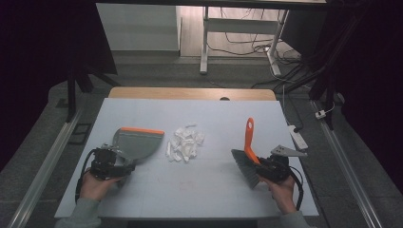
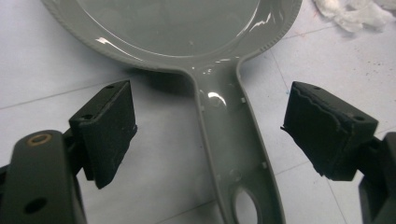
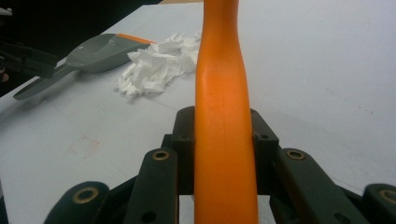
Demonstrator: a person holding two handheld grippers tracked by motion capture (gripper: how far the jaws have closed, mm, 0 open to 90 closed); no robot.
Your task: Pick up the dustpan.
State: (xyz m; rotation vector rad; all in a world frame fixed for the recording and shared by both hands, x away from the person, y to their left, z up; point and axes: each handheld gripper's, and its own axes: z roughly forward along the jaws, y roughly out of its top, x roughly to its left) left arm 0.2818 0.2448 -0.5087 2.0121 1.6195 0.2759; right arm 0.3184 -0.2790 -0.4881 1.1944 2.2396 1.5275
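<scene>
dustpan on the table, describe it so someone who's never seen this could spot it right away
On the pale table, look left of the heap of white paper scraps near the middle. The dustpan lies flat there, its handle running back between the open jaws of the left gripper. It is the only grey scoop, with an orange strip along its front lip; the brush opposite has an orange handle.

Between your two grippers the near half of the table (image 1: 190, 190) lies bare, so you can cross there freely. Farther in, the heap of white paper scraps (image 1: 184, 143) sits mid-table, just right of the dustpan (image 1: 135, 142), leaving little gap between them. On the right, the brush (image 1: 247, 159) stands in the way; the far strip stays open.
</scene>
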